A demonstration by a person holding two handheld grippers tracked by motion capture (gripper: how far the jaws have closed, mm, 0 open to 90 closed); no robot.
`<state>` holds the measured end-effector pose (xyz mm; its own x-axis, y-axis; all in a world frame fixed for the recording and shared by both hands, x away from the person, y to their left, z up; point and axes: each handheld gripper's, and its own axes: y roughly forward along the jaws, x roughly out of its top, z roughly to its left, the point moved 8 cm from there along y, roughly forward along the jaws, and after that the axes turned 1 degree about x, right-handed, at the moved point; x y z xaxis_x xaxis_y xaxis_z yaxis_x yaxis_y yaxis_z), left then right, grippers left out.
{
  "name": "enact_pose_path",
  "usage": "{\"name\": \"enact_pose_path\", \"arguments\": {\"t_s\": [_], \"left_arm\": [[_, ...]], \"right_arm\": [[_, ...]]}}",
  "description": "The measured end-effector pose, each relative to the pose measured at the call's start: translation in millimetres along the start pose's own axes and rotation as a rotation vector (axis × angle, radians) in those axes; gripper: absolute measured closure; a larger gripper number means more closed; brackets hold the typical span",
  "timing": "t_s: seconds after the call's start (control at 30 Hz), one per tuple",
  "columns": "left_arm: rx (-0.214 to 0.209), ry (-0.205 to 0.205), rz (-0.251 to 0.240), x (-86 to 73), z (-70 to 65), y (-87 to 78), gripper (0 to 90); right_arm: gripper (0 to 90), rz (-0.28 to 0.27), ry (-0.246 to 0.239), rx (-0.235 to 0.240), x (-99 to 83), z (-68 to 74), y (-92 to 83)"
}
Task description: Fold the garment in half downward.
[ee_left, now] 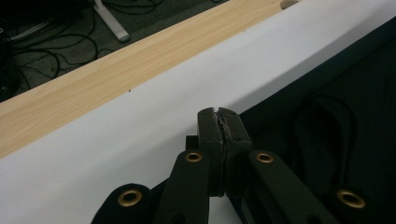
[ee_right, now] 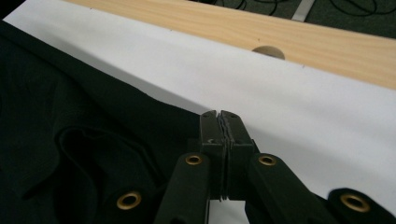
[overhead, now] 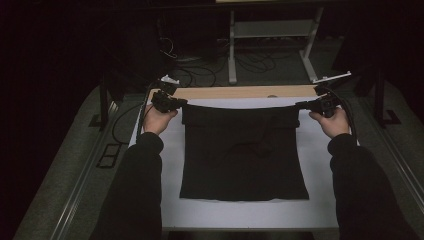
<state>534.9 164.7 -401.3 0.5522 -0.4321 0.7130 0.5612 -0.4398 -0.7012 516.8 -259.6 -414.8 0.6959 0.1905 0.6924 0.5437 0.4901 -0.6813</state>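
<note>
A black cloth (overhead: 243, 155) lies spread on the white sheet (overhead: 320, 165) that covers the worktop (overhead: 225, 93). Its near edge lies flat close to the person's side, and its far edge is lifted a little and pulled into a nearly straight line between the two tongs. No brand, label or writing can be read on the cloth or on anything around it.

The left tongs (overhead: 176, 102) are at the far left corner of the cloth. In the left gripper view the two black jaws are pressed together, and the dark cloth (ee_left: 327, 116) begins just beside their tips; it seems that they pinch the edge of it, but the pinched part itself is hard to see. The right tongs (overhead: 306, 105) are at the far right corner. In the right gripper view the jaws are also pressed together, with the cloth (ee_right: 70, 130) coming right up to them from the side.

The left hand (overhead: 159, 120) and the right hand (overhead: 334, 122) hold the tongs well apart, about level with each other, both arms in dark sleeves (overhead: 135, 190) reaching forward over the worktop. Beyond the sheet there is a strip of bare light wood, and behind it cables (overhead: 200, 70) lie on the floor.
</note>
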Motion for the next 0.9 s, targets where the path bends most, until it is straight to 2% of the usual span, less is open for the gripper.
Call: {"name": "enact_pose_path", "arguments": {"t_s": [0.1,0.23,0.47,0.53,0.9], "left_arm": [[0.002,-0.012,0.002,-1.1,1.5,3.5,87.8],[0.006,-0.018,0.004,-1.9,2.7,6.5,87.8],[0.006,-0.031,0.02,-7.0,2.8,14.8,87.6],[0.007,-0.035,0.025,-8.8,3.2,17.4,87.6],[0.006,-0.043,0.047,-19.2,3.2,29.4,87.4]], "right_arm": [[87.4,0.007,-0.014,-0.008,3.5,-0.2,3.1],[87.4,0.017,-0.007,-0.014,4.5,-1.0,9.3],[87.4,0.04,0.016,-0.022,-0.9,-5.3,22.8],[87.4,0.047,0.007,-0.026,-2.2,-6.5,26.1],[86.8,0.069,0.019,-0.018,-7.4,-9.3,35.6]]}}
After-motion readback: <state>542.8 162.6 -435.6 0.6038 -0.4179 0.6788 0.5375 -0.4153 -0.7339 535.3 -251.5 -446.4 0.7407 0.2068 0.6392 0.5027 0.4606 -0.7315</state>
